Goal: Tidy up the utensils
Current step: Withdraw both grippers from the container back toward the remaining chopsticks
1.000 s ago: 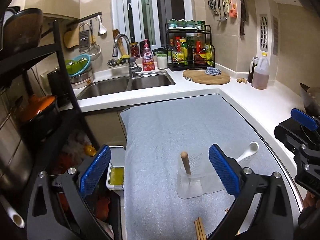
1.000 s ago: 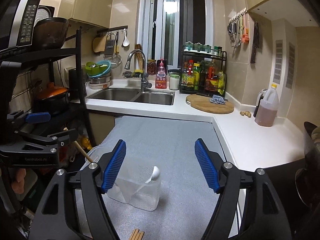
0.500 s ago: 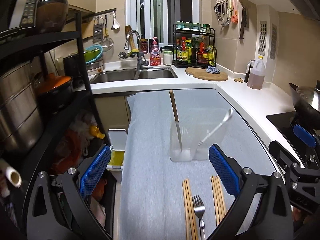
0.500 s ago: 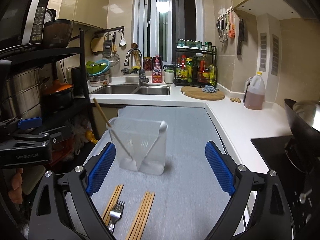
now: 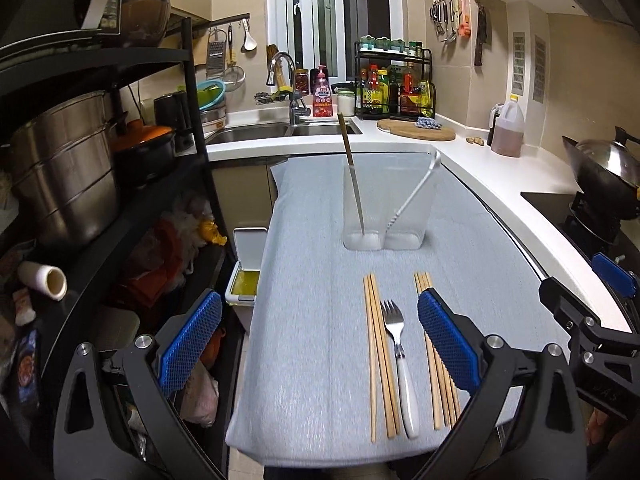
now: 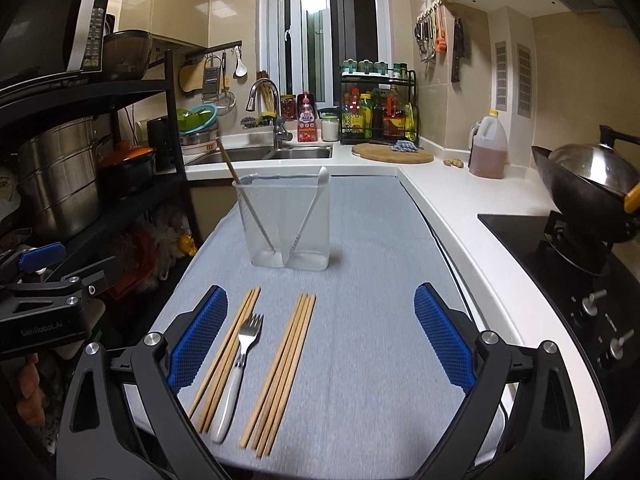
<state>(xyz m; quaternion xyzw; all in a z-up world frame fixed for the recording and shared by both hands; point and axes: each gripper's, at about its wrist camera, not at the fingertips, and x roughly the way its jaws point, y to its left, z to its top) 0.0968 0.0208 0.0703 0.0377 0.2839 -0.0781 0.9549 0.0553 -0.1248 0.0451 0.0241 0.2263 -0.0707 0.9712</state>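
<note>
A clear two-compartment plastic holder [image 6: 285,224] stands mid-mat, with a wooden-handled utensil [image 6: 244,196] in its left cell and a white-handled one [image 6: 308,208] in its right. A white-handled steel fork [image 6: 238,364] and two bundles of wooden chopsticks [image 6: 282,368] lie at the near edge of the grey mat [image 6: 360,320]. Both grippers have been drawn back from the holder, bringing these unsorted pieces into view; the left gripper [image 5: 316,344] and right gripper [image 6: 320,340] are held wide apart, empty.

On my table [image 6: 360,360], I take the divided container [image 6: 286,222] as the landmark. One utensil [image 6: 244,196] leans in its left compartment, another [image 6: 310,208] in its right. Before it lie two chopstick bundles [image 6: 280,368], with the fork [image 6: 238,364] between them, just beside the left bundle [image 6: 224,356]. Behind it is the sink [image 6: 264,154].
</note>
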